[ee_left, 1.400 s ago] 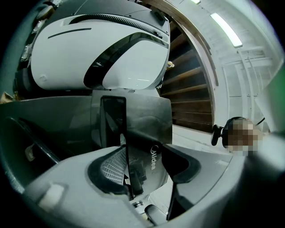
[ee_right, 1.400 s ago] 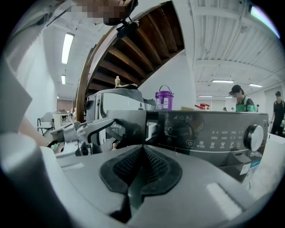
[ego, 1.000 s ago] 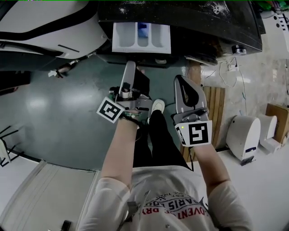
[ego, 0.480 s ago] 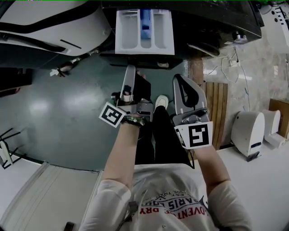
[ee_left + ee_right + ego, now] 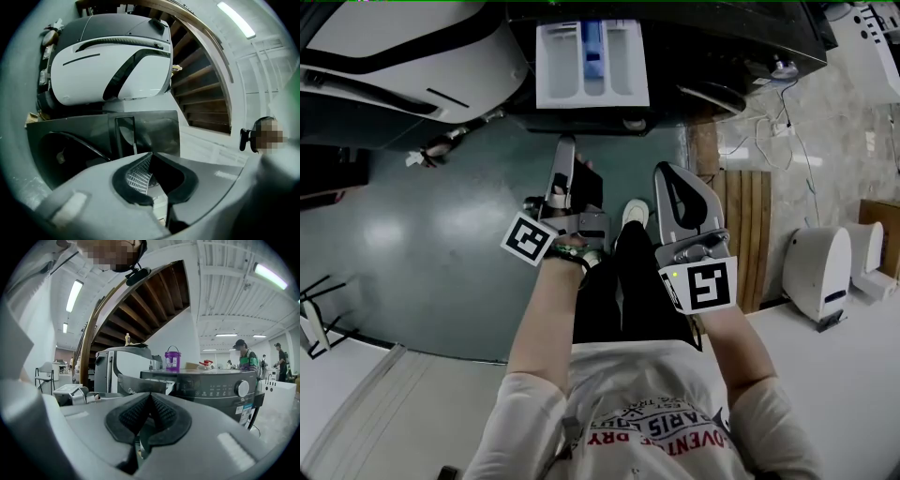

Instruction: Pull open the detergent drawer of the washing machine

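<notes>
Head view: white 3-compartment plastic detergent drawer with a blue insert [image 5: 592, 64] stands pulled out of the dark grey front-loading washing machine [image 5: 731, 42]. Its tray is fully exposed from above. Long axis runs out of the machine toward the person, top to bottom in this view.

Left gripper [image 5: 564, 146]: jaws have just been closing and are now clenched, pads together, nothing between them. It sits just short of the drawer's near end, apart from it, roughly in line with the left compartment. Drawer lies straight ahead along the jaw axis.

Right gripper [image 5: 669, 174]: jaws also pressed together and empty. It sits further back and off to the right of the drawer's line, so the left is the nearer one.

My read: the pull looks done or close to it. Any extra travel means reopening the left jaws and going forward to the front panel, then pulling straight back along that axis. An off-axis pull could bind the tray.
</notes>
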{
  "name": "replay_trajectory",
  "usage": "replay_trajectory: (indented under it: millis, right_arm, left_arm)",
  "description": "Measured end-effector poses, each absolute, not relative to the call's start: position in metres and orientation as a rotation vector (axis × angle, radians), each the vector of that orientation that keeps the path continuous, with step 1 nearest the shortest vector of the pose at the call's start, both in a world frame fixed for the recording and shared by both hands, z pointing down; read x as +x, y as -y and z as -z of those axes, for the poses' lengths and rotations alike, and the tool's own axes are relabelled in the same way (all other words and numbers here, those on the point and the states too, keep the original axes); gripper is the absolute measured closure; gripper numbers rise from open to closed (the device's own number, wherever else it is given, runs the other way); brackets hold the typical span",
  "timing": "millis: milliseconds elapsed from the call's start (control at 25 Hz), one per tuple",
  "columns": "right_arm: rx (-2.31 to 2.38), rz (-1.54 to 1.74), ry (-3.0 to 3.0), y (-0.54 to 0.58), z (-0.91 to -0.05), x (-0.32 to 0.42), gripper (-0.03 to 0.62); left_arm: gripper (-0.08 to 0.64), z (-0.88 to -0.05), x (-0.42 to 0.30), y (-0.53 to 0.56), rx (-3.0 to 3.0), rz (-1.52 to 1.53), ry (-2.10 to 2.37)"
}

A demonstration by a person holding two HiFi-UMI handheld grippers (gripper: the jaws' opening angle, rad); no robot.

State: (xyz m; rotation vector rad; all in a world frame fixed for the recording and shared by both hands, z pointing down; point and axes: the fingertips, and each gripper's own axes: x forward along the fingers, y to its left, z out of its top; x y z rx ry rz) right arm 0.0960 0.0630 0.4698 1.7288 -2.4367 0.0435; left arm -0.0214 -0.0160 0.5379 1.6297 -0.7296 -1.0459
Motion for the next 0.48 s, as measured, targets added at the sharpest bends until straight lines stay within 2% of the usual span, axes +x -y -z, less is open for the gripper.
replay_trajectory:
  millis: [480]
  right_arm:
    - [1.747,-0.075,2.456,-0.069,-0.413,0.089,0.591]
  left_arm:
    - [0.561,-0.494,-0.044,-0.013,1.777,0.727,0.961]
